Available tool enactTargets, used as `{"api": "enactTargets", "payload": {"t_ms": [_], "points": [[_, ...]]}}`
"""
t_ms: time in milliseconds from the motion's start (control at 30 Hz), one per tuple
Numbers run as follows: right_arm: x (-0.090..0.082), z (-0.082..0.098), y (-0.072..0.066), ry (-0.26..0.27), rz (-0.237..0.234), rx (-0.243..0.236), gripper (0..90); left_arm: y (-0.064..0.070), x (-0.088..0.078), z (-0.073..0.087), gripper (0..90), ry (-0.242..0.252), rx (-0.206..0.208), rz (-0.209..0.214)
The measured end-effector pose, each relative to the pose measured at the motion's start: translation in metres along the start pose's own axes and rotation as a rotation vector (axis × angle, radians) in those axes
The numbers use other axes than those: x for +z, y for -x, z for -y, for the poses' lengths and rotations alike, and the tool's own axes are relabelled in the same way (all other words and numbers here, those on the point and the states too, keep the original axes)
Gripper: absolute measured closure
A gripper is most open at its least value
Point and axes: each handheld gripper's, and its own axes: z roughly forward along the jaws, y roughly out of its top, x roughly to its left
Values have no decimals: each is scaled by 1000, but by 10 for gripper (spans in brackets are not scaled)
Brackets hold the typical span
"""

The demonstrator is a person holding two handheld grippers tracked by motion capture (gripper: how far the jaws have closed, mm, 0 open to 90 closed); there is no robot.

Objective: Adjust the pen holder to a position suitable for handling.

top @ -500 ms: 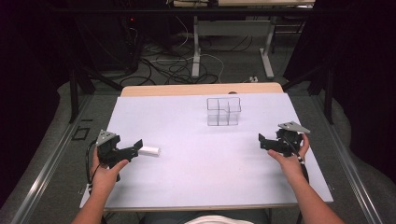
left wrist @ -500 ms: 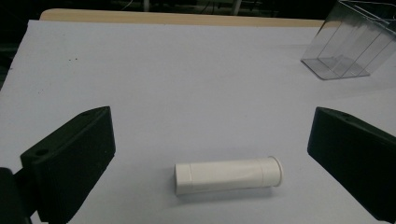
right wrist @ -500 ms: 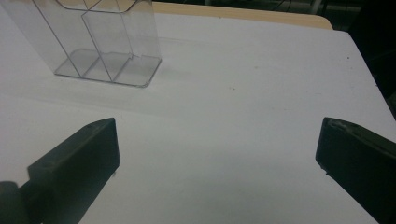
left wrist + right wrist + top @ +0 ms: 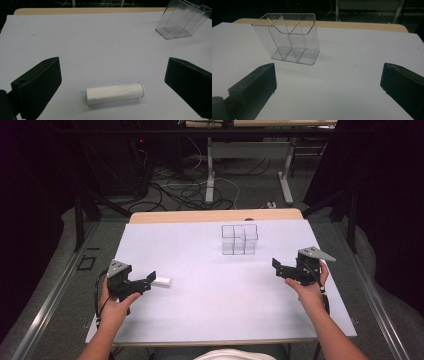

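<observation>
A small white tube (image 4: 162,281) (image 4: 115,93) lies on its side on the white table, just ahead of my left gripper (image 4: 148,281) (image 4: 113,82). That gripper's jaws stand wide open with the tube lying between their tips, untouched. A clear plastic organiser (image 4: 239,239) (image 4: 289,37) with several compartments stands upright at the table's far middle, empty. My right gripper (image 4: 278,268) (image 4: 328,82) rests at the right side of the table, open with nothing between its jaws, pointing toward the organiser.
The white table top (image 4: 210,295) has a wooden strip (image 4: 215,215) along its far edge. Beyond it are desk legs (image 4: 210,170) and cables (image 4: 175,190) on the floor. Dark curtains flank both sides.
</observation>
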Motion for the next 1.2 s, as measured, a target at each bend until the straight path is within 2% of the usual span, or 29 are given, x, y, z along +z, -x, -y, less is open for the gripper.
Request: {"api": "enactTargets", "payload": {"t_ms": [100,133,167,233,333,400,533,700,733,767,800,867,1000,1033,1133,1200], "points": [[3,0,-1,-32,7,8,5,-1,0,1,10,-1,-12,-5],[5,1,-2,-60,5,9,30,-2,0,1,10,-6,-11,-6],[5,1,-2,-60,5,9,30,-2,0,1,10,-6,-11,-6],[8,1,-4,-94,30,-4,82,-1,0,0,10,0,-14,-12],[10,-3,-3,-111,23,5,98,-1,-1,1,10,1,-13,-13],[11,-7,-3,-112,29,3,158,-1,-1,1,10,1,-14,-14],[18,-16,-4,-119,23,9,156,-2,2,1,10,-6,-16,-16],[27,-22,-7,-132,16,-9,168,-1,-1,2,11,-3,-18,-17],[31,-27,-10,-146,13,-32,182,-1,-2,2,11,-2,-16,-19],[31,-27,-10,-146,13,-32,182,-2,-2,2,11,-4,-14,-23],[35,-32,-13,-156,9,-52,185,-2,-2,2,11,-5,-16,-22],[40,-37,-15,-172,-3,-57,200,-3,-2,1,11,-3,-18,-26],[46,-47,-19,-197,-12,-43,201,-4,0,1,11,-2,-24,-26],[49,-55,-21,-207,-12,-41,212,-3,1,1,12,-6,-19,-22],[54,-67,-24,-221,-6,-56,215,-1,1,0,12,-8,-4,-21],[58,-75,-26,-230,11,-47,216,0,1,1,12,-5,-5,-19]]}}
